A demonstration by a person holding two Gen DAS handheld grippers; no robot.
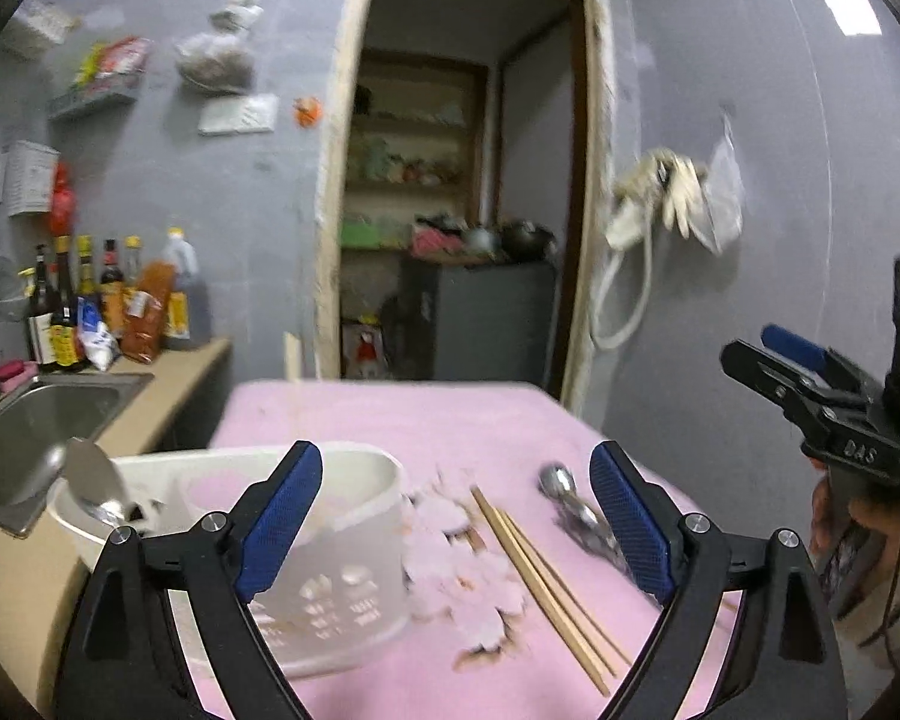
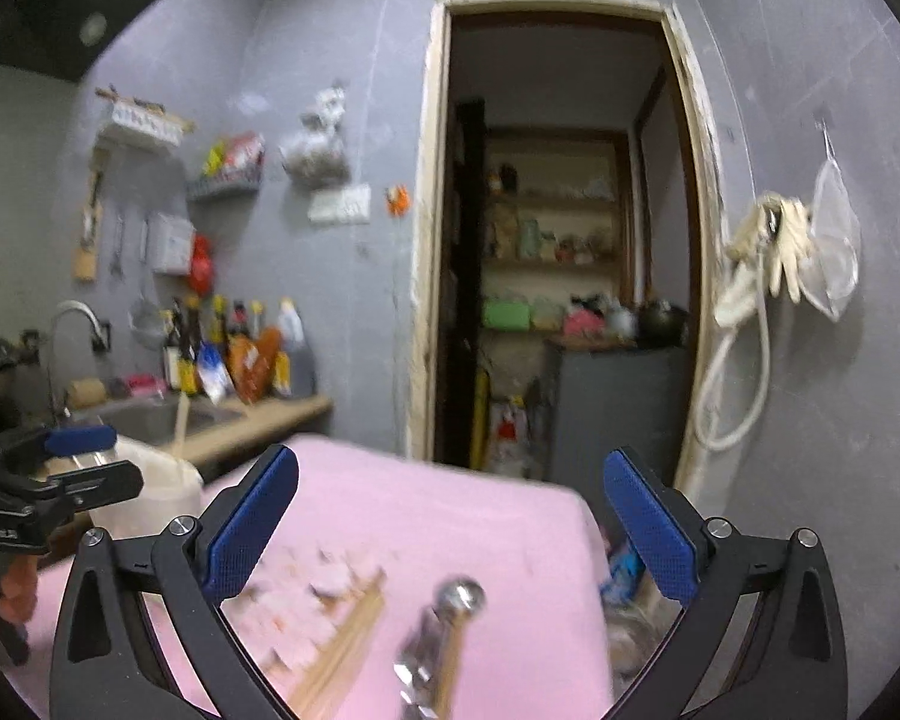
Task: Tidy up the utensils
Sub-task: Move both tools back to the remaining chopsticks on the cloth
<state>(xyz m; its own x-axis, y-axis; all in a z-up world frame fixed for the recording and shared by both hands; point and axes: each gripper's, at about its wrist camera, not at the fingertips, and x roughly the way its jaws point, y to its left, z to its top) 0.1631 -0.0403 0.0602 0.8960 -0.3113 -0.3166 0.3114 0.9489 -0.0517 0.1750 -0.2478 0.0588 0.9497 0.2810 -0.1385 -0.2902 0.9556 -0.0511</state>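
A white plastic utensil holder (image 1: 330, 546) stands on the pink tablecloth (image 1: 420, 420) at the left, with a metal spoon (image 1: 93, 480) in it. Wooden chopsticks (image 1: 540, 576) and a metal utensil (image 1: 576, 504) lie on the cloth to its right. My left gripper (image 1: 456, 516) is open and empty above the holder and chopsticks. My right gripper (image 2: 450, 528) is open and empty above the chopsticks (image 2: 342, 642) and the metal utensil (image 2: 450, 624); it also shows at the right edge of the left wrist view (image 1: 774, 354). The holder (image 2: 150, 492) shows behind the left gripper (image 2: 84, 456).
A steel sink (image 1: 36, 420) and a counter with sauce bottles (image 1: 108, 300) lie left of the table. An open doorway (image 1: 462, 210) with shelves is behind. A hose and gloves (image 1: 666, 198) hang on the right wall. The table's right edge (image 2: 594, 540) drops off near the metal utensil.
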